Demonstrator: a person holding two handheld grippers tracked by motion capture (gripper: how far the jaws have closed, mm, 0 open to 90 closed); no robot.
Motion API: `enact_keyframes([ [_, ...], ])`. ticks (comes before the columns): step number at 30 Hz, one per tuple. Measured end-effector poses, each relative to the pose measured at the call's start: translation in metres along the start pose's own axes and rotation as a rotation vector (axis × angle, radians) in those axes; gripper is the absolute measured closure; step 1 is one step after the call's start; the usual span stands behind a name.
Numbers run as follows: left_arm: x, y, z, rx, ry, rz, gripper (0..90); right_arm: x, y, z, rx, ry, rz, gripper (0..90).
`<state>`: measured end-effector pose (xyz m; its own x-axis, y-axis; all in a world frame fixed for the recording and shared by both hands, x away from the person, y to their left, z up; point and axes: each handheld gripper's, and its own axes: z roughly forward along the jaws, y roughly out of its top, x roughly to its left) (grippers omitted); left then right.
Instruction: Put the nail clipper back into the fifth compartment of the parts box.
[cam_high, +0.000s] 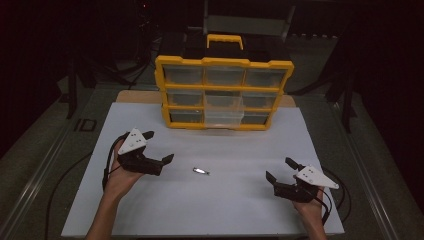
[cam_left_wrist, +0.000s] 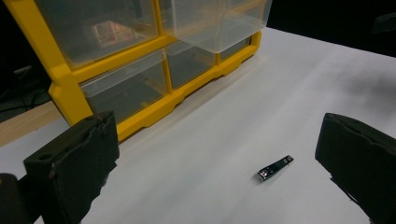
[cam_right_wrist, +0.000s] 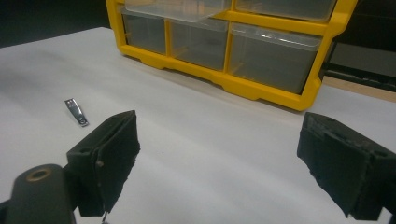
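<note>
A small metal nail clipper (cam_high: 201, 171) lies flat on the white table top (cam_high: 210, 200), between the two grippers. My left gripper (cam_high: 158, 147) is open to its left, jaws wide apart and empty; in the left gripper view the nail clipper (cam_left_wrist: 275, 168) lies ahead, nearer the right jaw. My right gripper (cam_high: 280, 169) is open at the right, nothing between its jaws; the nail clipper (cam_right_wrist: 76, 112) shows far left in the right gripper view. A yellow organiser (cam_high: 165, 90) with clear drawers stands at the back; its middle drawer (cam_high: 223, 115) is pulled out.
The organiser (cam_left_wrist: 70, 98) stands upright at the far edge of the white board, with a black-and-yellow case (cam_high: 225, 42) behind it. Cables trail from both grippers off the board's sides. Dark floor surrounds the table.
</note>
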<state>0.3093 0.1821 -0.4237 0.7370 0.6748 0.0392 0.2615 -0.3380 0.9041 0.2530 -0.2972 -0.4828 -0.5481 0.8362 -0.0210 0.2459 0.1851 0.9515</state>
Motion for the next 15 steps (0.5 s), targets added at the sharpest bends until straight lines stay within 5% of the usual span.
enact_keyframes([
  [15,-0.003,0.008,0.021,0.015,-0.04,0.023,0.5,0.002,-0.001,0.002,0.007,0.007,-0.006,12.2],
])
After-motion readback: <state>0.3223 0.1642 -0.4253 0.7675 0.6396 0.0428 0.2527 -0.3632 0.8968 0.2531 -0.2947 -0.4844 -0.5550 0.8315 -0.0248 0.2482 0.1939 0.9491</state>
